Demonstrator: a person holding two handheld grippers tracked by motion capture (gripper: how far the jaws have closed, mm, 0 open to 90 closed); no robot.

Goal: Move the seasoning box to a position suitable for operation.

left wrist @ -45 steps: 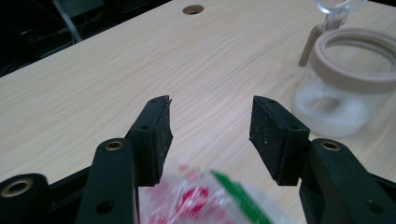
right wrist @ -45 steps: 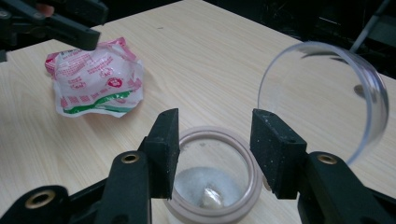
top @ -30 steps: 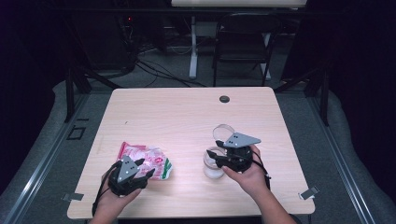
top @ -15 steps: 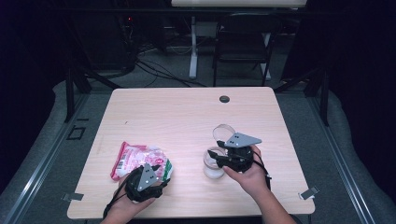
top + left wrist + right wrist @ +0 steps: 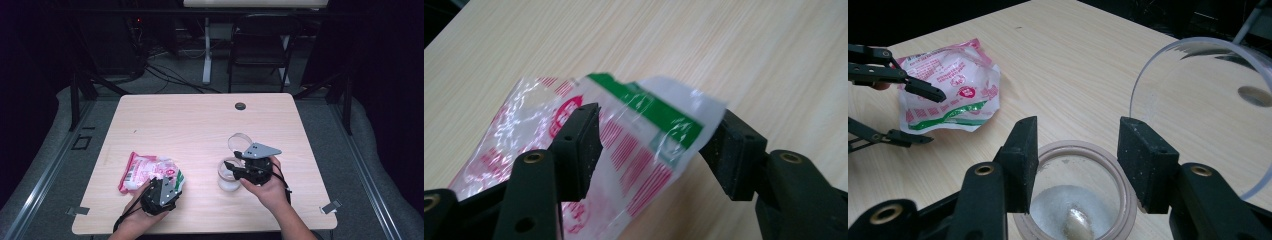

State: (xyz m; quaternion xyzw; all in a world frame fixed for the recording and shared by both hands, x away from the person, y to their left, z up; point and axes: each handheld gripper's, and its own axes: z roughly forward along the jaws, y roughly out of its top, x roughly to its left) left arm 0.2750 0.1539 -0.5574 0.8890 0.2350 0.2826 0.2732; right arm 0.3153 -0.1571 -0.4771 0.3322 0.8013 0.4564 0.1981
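A pink, white and green plastic bag lies on the table at the near left. My left gripper is at its near right corner. In the left gripper view the bag's green-edged corner sits between the open jaws of my left gripper, which have just been closing; the pads do not pinch it. My right gripper is open over a round jar of white grains. Whether its pads touch the rim I cannot tell. A clear round lid stands tilted beside the jar.
The wooden table has a small black round plug near its far edge. A dark chair and floor cables lie beyond it. Both of the person's hands come in over the near edge.
My left gripper has moved right along the near side of the bag and lower, to the bag's right corner. The right gripper, jar and lid have stayed put.
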